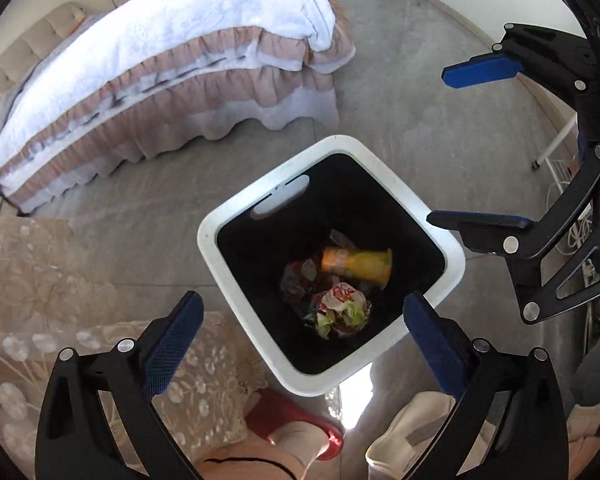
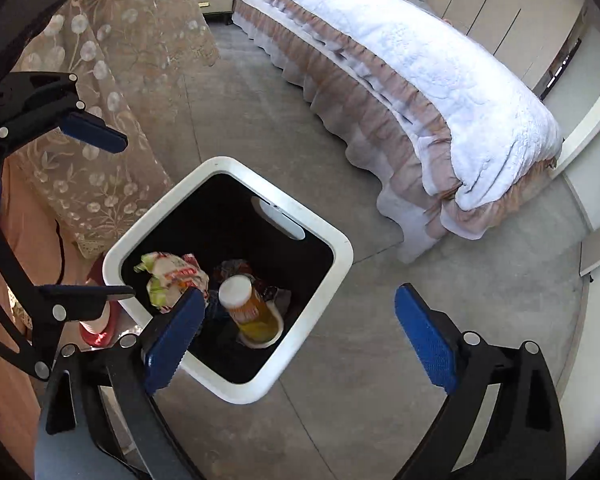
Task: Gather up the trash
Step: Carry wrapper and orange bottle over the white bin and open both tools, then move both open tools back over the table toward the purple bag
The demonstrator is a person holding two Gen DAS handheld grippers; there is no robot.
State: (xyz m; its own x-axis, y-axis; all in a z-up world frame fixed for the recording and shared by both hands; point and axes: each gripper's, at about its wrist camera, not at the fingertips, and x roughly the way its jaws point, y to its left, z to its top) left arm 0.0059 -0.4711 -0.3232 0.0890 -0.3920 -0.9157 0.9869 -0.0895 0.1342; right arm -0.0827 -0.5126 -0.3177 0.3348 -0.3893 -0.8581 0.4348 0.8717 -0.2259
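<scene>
A white square trash bin [image 1: 454,248] with a black inside stands on the grey floor; it also shows in the right wrist view [image 2: 342,254]. In it lie a yellow-orange cup [image 1: 360,264] [image 2: 250,310], a crumpled red, white and green wrapper [image 1: 342,308] [image 2: 172,276] and darker scraps. My left gripper [image 1: 300,344] is open and empty, above the bin's near side. My right gripper [image 2: 296,332] is open and empty, above the bin's right side. Each gripper shows in the other's view: the right gripper [image 1: 480,144], the left gripper [image 2: 112,216].
A bed [image 1: 160,60] [image 2: 420,80] with a white quilt and pink ruffled skirt stands beyond the bin. A lace-covered table [image 1: 40,300] [image 2: 100,80] is beside the bin. A red slipper [image 1: 296,424] and the person's foot are just below it. A white rack [image 1: 556,156] stands at the right.
</scene>
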